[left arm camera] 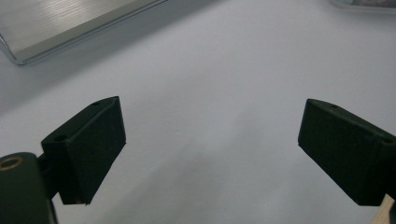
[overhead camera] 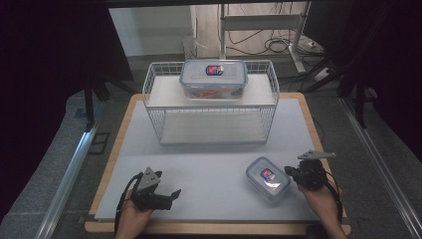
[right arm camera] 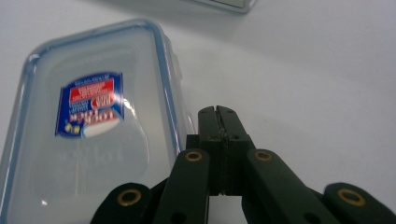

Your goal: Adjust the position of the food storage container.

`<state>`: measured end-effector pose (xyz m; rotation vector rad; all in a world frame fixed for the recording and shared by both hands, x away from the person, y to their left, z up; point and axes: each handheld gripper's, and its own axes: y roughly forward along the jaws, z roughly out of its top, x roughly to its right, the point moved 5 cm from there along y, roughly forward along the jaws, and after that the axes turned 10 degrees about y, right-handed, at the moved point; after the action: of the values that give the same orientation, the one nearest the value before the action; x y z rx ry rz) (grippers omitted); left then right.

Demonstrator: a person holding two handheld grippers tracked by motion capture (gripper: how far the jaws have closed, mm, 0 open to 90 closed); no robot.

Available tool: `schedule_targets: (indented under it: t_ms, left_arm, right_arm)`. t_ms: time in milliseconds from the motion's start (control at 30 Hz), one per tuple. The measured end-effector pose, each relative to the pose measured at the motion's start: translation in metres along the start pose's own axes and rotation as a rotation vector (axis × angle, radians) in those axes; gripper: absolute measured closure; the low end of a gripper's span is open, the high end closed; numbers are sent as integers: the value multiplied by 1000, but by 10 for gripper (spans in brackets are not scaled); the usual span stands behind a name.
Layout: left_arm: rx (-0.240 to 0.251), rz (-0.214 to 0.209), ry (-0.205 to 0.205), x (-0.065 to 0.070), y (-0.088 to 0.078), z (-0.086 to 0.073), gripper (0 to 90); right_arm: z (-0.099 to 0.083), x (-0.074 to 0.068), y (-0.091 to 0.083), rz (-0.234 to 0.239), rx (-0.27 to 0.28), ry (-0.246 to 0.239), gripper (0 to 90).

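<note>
Leftmost, the left gripper (overhead camera: 175, 193) rests low near the front edge of the desk (overhead camera: 209, 149), its jaws spread wide with nothing between them, as the left gripper view shows over bare white surface. Further back and toward the middle stands a white wire rack (overhead camera: 152, 87) with two shelves, and on its upper shelf sits a large lidded container (overhead camera: 214, 79) with a blue-rimmed lid and a red and blue label. Nearer the front and to the right lies a small container (overhead camera: 267, 179) of the same kind, flat on the desk, lid on, set at a slant. Just beside its right edge is the right gripper (overhead camera: 288, 172), and the right gripper view shows its jaws pressed together, empty, with the tips close against the container's long side by the lid clasp; whether they touch it I cannot tell. The work in hand seems to be nudging or squaring up this small box. The risk from here, I judge, is that closed tips pushing off-centre would spin the box instead of sliding it, or skid up over the smooth lid rim; a hard shove could send it toward the front edge, since the left gripper is well apart and not bracing it
</note>
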<state>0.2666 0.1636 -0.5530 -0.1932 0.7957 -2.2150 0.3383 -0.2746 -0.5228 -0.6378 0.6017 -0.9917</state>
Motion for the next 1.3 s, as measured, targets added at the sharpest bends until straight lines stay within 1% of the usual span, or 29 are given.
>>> schedule_targets:
  t_ms: [33,67,100,133,200,267,333,367,400,433,467,533,600,700,733,800,867,933,967,1000,1067,1233,1267,1300]
  left_arm:
    - [-1,0,0,0,0,0,73]
    - [-2,0,1,0,0,0,73]
    - [-1,0,0,0,0,0,74]
    - [-1,-1,1,0,0,0,74]
    - [-1,-1,4,1,1,1,74]
    - [-1,-2,4,1,1,1,74]
    - [-4,-4,8,2,1,1,74]
    - [-4,-3,11,2,2,2,73]
    - [-3,-4,10,2,2,2,73]
    - [-3,-5,9,2,2,2,74]
    - [-3,-5,9,2,2,2,74]
    - [-4,-8,10,2,3,2,73]
    - [-4,-10,11,3,3,3,74]
    - [-5,-18,7,3,5,4,73]
    - [-4,-21,5,3,5,4,73]
    - [-6,-29,3,4,6,5,73]
    - [-13,-30,7,5,7,5,74]
    - [-18,-32,9,6,7,6,73]
    - [-18,-32,9,6,7,6,73]
    - [-21,-33,10,6,8,5,73]
    - [-23,-32,11,6,8,5,73]
    - [-26,-32,12,6,8,5,74]
    - [-26,-32,12,6,8,5,73]
    - [-26,-31,13,6,8,5,73]
  right_arm:
    - [-2,0,-4,-4,0,0,898]
    - [-5,-1,-7,-18,2,-3,898]
    - [-10,-2,-12,-42,1,-17,898]
    - [-13,-3,-14,-45,-3,-19,899]
    - [-24,-6,-19,-59,-17,-8,899]
    - [-31,-6,-22,-38,-37,17,899]
    - [-39,-7,-23,-3,-57,45,899]
    - [-41,-10,-22,21,-67,58,899]
    - [-42,-11,-22,29,-70,61,899]
    - [-42,-13,-20,20,-77,50,899]
    - [-40,-14,-19,14,-77,41,899]
    - [-35,-13,-15,16,-77,46,899]
    - [-30,-11,-9,6,-79,41,899]
    - [-20,-8,1,17,-82,60,899]
    - [-17,-7,4,22,-81,58,899]
    - [-10,-8,12,29,-92,69,899]
    - [-4,-8,19,22,-93,59,899]
    - [1,-8,26,26,-95,59,899]
    - [1,-8,26,26,-95,59,899]
    - [6,-11,34,32,-102,55,899]
    - [12,-17,42,36,-107,42,899]
    - [21,-36,57,70,-115,0,899]
    - [21,-36,57,70,-115,0,899]
    - [24,-46,63,83,-120,-21,899]
